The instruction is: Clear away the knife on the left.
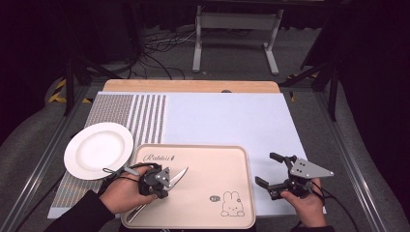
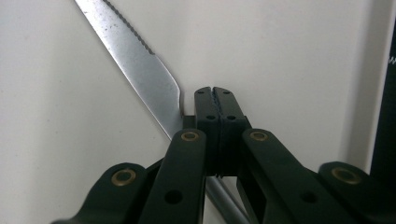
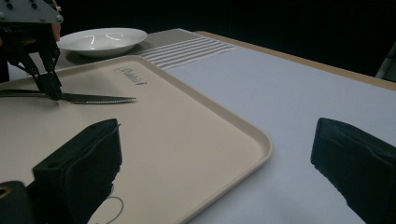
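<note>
Two black jaws of the left gripper [image 2: 218,100] are pinched together on a serrated steel table knife [image 2: 140,70] lying near the left edge of the beige rectangular plastic tray [image 1: 203,157]. Right gripper [image 1: 270,171] hangs wide apart past the tray's right edge. White round plate [image 1: 98,149] sits off the tray's far-left corner.

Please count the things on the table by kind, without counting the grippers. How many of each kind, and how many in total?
Plate: 1
Tray: 1
Knife: 1
Table mat: 1
Total: 4
</note>
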